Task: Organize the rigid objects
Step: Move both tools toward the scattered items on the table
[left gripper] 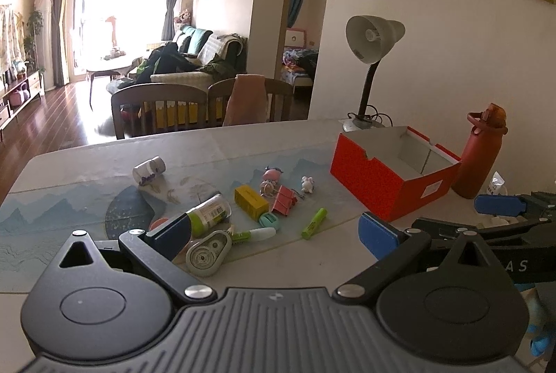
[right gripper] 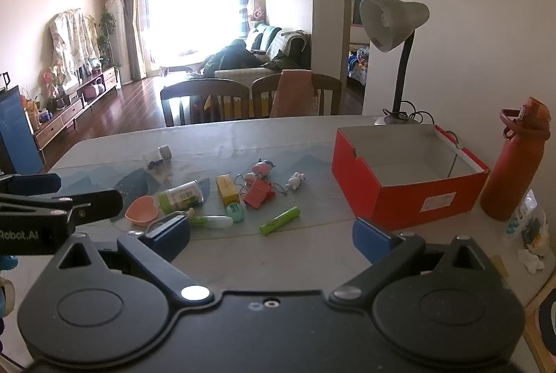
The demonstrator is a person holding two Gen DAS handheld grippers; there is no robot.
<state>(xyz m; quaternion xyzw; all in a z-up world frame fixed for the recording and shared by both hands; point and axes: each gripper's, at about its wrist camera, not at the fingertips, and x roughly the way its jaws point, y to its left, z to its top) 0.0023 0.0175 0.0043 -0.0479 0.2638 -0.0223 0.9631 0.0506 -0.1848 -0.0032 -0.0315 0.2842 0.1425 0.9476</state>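
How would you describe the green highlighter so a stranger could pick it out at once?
Start at the red box on the table's right side. Just left of its near corner, on the blue mat, lies the highlighter. It is the lone bright green stick, lying apart from the cluster of small items, nearest the box.

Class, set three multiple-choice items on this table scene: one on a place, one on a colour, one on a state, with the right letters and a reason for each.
1. Where does the tall rust-red water bottle stand?
A. inside the box
B. right of the box
C. on a chair

2. What colour is the highlighter pen lying on the table mat?
A. green
B. black
C. white

3. The open-topped red cardboard box is:
A. empty
B. full of toys
C. closed by a lid

Answers: 1 B, it stands beside the box's right end; 2 A, its body is bright green; 3 A, only bare white inner walls show.
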